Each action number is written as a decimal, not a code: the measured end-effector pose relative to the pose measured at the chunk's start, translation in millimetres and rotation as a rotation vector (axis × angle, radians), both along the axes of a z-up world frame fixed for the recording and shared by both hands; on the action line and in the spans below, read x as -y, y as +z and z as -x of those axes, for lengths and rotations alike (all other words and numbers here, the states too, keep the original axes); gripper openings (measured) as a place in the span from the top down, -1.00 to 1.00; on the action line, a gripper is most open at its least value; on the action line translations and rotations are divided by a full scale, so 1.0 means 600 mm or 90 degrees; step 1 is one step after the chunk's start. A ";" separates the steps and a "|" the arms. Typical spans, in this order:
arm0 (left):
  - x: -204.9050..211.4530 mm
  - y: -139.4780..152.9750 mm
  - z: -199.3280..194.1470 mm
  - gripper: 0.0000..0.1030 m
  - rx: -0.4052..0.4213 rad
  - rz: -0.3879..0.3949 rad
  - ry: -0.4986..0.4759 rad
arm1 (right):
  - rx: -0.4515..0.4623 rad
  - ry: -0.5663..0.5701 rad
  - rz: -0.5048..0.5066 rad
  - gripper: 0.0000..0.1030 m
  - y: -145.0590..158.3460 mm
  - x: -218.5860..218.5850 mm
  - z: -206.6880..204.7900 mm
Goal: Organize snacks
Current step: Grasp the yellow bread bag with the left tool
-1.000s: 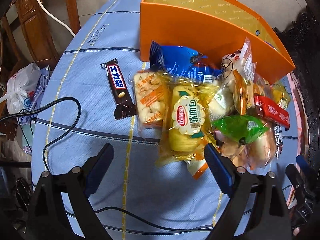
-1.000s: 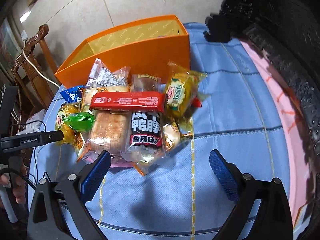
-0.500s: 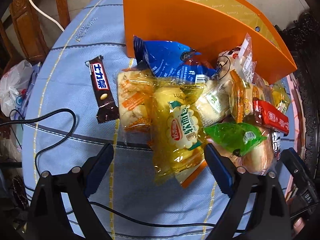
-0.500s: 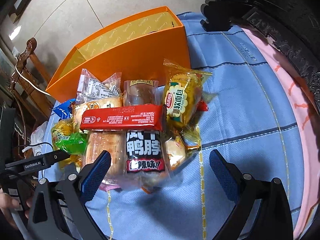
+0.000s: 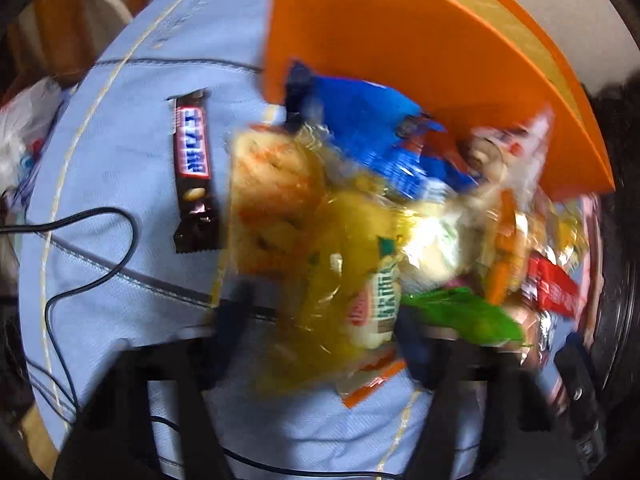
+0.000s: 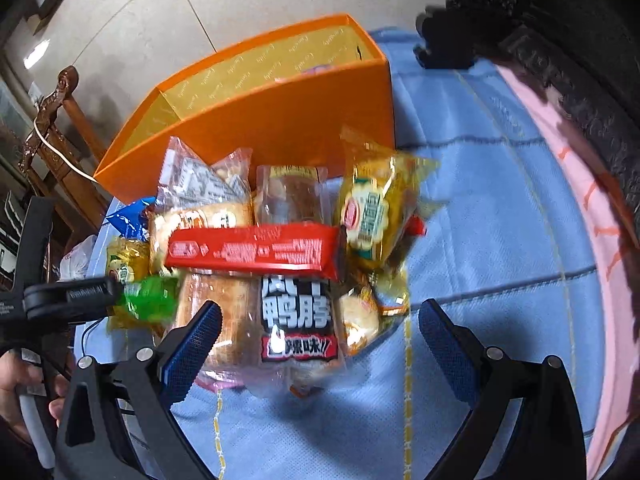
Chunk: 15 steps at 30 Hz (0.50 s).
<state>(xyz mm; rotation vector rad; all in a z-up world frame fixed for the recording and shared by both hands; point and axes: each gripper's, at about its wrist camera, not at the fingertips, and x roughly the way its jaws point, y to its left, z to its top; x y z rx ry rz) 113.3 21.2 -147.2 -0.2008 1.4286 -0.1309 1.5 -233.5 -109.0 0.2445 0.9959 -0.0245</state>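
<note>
"GenRobot.AI" lettering (image 6: 86,291) on left gripper (image 5: 320,332)

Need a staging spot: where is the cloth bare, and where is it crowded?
Bare cloth lies right of the snack pile, toward the pink edge, and left of the chocolate bar, where a black cable crosses. It's crowded against the orange box.

The left gripper (image 5: 320,320) points steeply down, its jaws closing with a yellow snack packet (image 5: 352,276) between them; blur hides whether the pads press it. The right gripper (image 6: 320,340) tilts downward, jaws wide apart, gripping nothing.
</note>
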 end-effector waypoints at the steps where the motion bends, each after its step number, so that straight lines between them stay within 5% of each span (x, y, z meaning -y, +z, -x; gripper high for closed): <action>1: 0.004 0.003 0.003 0.20 0.006 -0.013 -0.016 | 0.012 0.010 0.015 -0.93 0.008 -0.005 -0.001; 10: -0.023 -0.004 0.024 0.20 -0.008 -0.003 -0.030 | 0.039 0.243 0.238 -0.89 0.026 -0.085 -0.057; 15: -0.038 -0.001 0.038 0.20 -0.006 -0.005 -0.034 | -0.017 0.323 0.232 -0.34 -0.002 -0.099 -0.108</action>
